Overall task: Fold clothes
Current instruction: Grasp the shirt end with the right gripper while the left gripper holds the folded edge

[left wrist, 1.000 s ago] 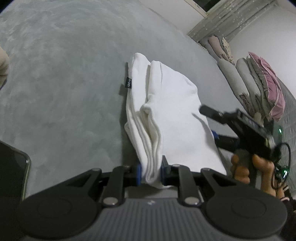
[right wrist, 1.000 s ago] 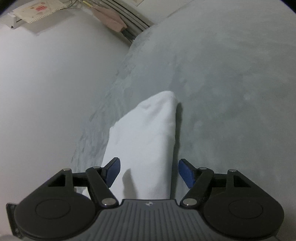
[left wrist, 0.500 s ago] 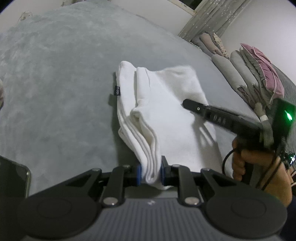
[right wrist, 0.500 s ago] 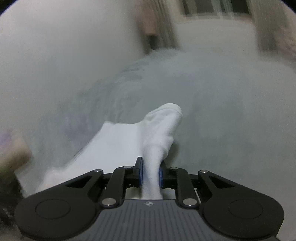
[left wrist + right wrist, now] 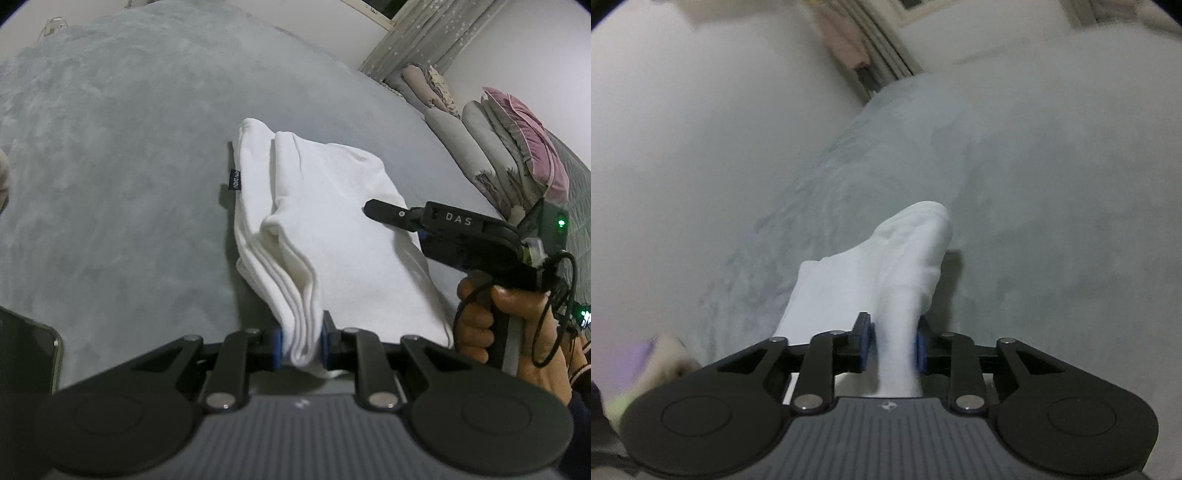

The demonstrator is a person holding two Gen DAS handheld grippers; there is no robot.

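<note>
Starting at the left of the left wrist view, a dark phone [image 5: 27,354] lies on the grey bedspread [image 5: 110,184], well clear of your work. The white garment [image 5: 332,221] lies folded in the middle of the bed, a small black label [image 5: 236,180] poking out of its left edge.

Your left gripper [image 5: 300,345] is clamped narrow on the near corner, where several layers stack into a thick edge. That is a good place to hold, since the pads catch every layer at once.

To the right, your right gripper [image 5: 892,347] has the opposite near edge. Its jaws have just closed on the cloth and then eased open a little, and in its own view a bunched ridge of white fabric stands between the blue pads [image 5: 866,345], which still seem to press it (the picture is blurred, so judge the firmness by feel).

The cloth looks like soft, light knit: it will sag between your two grips and the layers may slide over one another. Keep both holds close to the folded edge, lift evenly, and keep the span taut so the stack does not splay.

Beyond the garment, at the far right, folded quilts and pillows [image 5: 509,147] line the bed's edge.
</note>
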